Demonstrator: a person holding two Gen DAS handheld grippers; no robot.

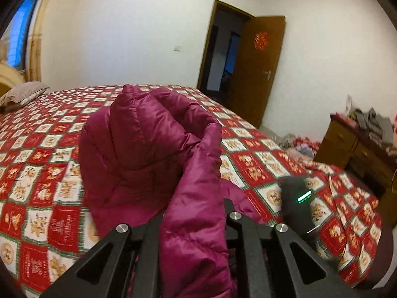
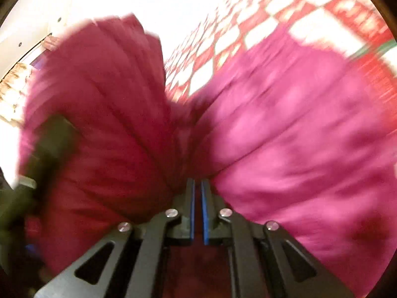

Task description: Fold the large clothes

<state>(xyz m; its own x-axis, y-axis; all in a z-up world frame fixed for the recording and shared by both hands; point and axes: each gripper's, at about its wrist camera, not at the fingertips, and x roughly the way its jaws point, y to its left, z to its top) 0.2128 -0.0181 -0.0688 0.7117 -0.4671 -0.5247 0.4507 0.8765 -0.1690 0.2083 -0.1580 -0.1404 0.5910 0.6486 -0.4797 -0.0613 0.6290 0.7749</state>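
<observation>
Your magenta puffer jacket (image 1: 148, 144) sits bunched and lifted over the red-and-white checked bedspread (image 1: 42, 173), with your left gripper (image 1: 196, 223) clamped on a thick fold of it and your right gripper (image 2: 197, 198) pinching a gather, its blue pads (image 2: 205, 213) nearly together. Only the left wrist view shows the room beyond the bedspread: a pillow (image 1: 22, 94) at its far corner, an open brown door (image 1: 258, 69) with a red ornament (image 1: 260, 40) whose characters are unreadable, and a cluttered wooden dresser (image 1: 352, 144). The right view is motion-blurred, filled with jacket.
</observation>
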